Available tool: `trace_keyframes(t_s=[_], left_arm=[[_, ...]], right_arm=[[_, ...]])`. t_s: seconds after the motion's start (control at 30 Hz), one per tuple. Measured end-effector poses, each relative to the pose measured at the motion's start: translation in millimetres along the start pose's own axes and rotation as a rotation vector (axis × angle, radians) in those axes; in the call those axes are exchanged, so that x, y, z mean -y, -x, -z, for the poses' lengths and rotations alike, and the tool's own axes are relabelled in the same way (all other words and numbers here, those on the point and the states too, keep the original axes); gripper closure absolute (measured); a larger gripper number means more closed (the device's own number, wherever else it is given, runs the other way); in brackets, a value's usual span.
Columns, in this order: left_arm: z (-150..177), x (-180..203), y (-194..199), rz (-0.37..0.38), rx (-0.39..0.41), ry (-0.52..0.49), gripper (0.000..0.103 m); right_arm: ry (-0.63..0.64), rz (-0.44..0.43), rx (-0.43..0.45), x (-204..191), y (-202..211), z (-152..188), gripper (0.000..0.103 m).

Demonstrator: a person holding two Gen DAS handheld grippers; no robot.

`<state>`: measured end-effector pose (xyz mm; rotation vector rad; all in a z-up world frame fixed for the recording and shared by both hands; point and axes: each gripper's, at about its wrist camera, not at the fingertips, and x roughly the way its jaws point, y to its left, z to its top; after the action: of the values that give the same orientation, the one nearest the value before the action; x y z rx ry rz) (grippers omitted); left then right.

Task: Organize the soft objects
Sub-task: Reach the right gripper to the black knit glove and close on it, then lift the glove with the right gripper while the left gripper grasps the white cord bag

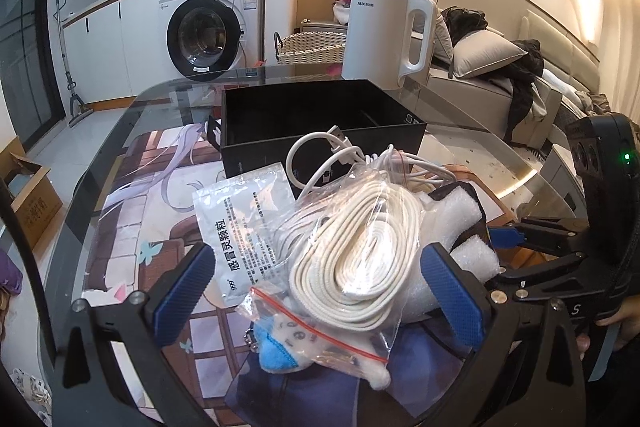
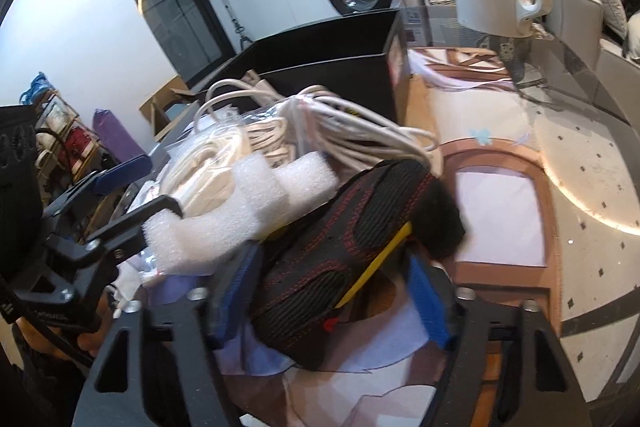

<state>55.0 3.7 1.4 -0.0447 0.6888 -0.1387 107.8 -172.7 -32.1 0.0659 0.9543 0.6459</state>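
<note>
A clear zip bag of coiled white strap [image 1: 360, 247] lies between the wide-apart blue pads of my left gripper [image 1: 320, 295], which stands open. A white medicine sachet [image 1: 244, 227], a small bag with a blue-and-white plush [image 1: 296, 343], white foam [image 1: 460, 215] and a white cable [image 1: 320, 151] are piled around it. In the right wrist view my right gripper [image 2: 332, 295] straddles a black knitted item [image 2: 344, 251] with red stitching and a yellow strip. Its pads touch the item's sides. The foam [image 2: 248, 203] and the left gripper [image 2: 148, 187] are to its left.
An open black box [image 1: 320, 123] stands just behind the pile on the glass table [image 1: 120, 131], which has a printed mat under it. A white kettle [image 1: 384, 31] stands at the far edge. A washing machine [image 1: 208, 27], a wicker basket and a sofa are beyond.
</note>
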Motion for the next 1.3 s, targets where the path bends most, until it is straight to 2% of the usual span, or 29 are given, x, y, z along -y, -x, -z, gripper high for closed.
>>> trace_keyframes(t_s=[0.33,0.67,0.83,1.1,1.3], left_arm=[[-0.5,2.5,1.1,0.013,0.004,0.0,0.0],[-0.6,5.8,1.1,0.025,0.009,-0.004,0.0],[0.7,5.8,1.5,0.036,0.011,0.002,0.0],[5.0,7.3,4.5,0.057,0.016,-0.009,0.0],[6.2,9.9,2.7,0.046,0.007,-0.024,0.0]], right_arm=[[-0.035,-0.034,0.004,6.4,2.1,1.4,0.045],[-0.043,-0.036,0.019,9.0,18.0,9.4,0.061],[-0.009,0.004,0.046,6.5,30.8,11.1,0.07],[0.016,0.04,0.089,3.5,51.5,12.7,0.071],[0.007,0.105,0.118,9.2,66.0,14.3,0.071]])
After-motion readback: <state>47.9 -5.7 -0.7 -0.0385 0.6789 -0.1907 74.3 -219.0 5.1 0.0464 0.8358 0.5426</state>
